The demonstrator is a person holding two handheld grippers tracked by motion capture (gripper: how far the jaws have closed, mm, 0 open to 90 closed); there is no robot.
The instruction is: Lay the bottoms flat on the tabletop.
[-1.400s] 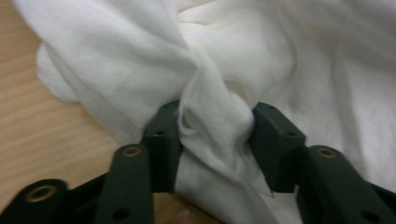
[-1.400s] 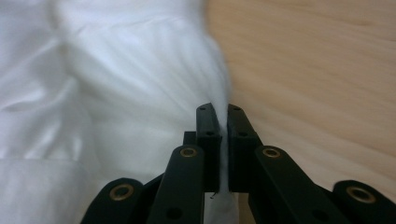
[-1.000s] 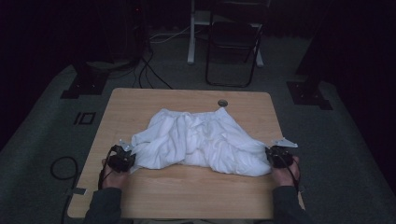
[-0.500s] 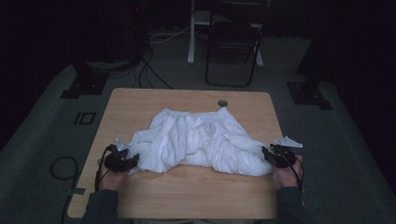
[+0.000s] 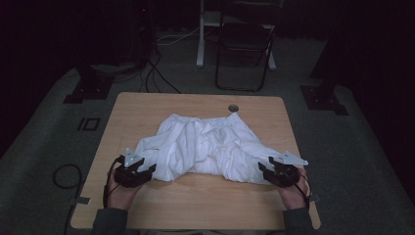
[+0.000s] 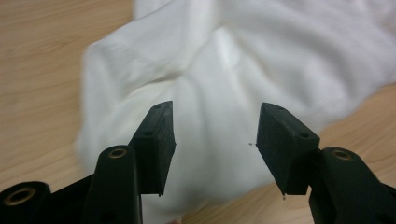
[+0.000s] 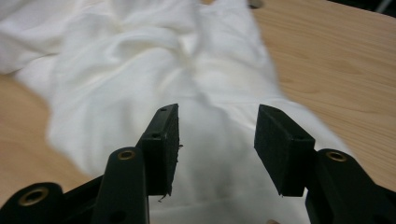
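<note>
A crumpled white garment (image 5: 210,147) lies spread across the middle of the wooden table (image 5: 195,200). My left gripper (image 5: 149,169) sits at the garment's left end and my right gripper (image 5: 264,167) at its right end, each held by a hand near the front edge. In the left gripper view the left gripper (image 6: 215,140) is open, its jaws having just been opening; the white cloth (image 6: 261,56) shows in the gap, and the pads do not press it. In the right gripper view the right gripper (image 7: 217,140) has also just been opening over the cloth (image 7: 140,56), with nothing pinched.
A round cable hole (image 5: 233,107) sits near the table's far edge. Beyond the table stand a dark chair (image 5: 244,54) and black stand bases (image 5: 88,90). A cable loop (image 5: 63,176) lies on the floor at the left.
Both grippers went from shut on the garment's ends to open, letting the cloth go. Both hands rose a little and drew slightly back from the cloth.
</note>
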